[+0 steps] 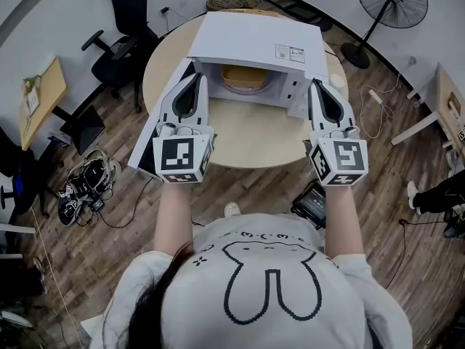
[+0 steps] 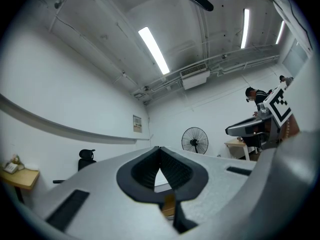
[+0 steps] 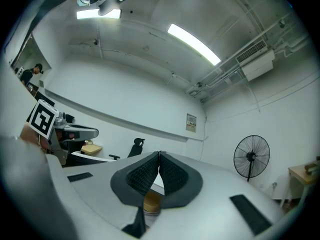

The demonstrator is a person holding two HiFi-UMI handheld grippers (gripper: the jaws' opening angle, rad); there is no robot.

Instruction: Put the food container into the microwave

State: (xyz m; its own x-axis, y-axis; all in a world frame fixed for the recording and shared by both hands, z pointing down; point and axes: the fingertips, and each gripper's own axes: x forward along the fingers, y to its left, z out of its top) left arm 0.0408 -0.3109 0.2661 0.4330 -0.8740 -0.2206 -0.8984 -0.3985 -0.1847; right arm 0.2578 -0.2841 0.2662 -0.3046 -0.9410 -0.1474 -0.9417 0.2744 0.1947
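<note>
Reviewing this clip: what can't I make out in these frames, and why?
- Food container: head view, the microwave roof hides most of it; contents unknowable.
- Microwave label: head view, print too small to read.
- Microwave door: head view, partly behind the left tool.
- Table: both gripper views, each tool's own body fills the lower picture.

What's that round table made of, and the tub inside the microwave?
The round table looks like pale wood or laminate: smooth, matte, beige. The tub seems to be yellowish plastic, judging by its rounded rim, though it is too small to be sure. The microwave shell looks like white painted metal, flat and even.
</note>
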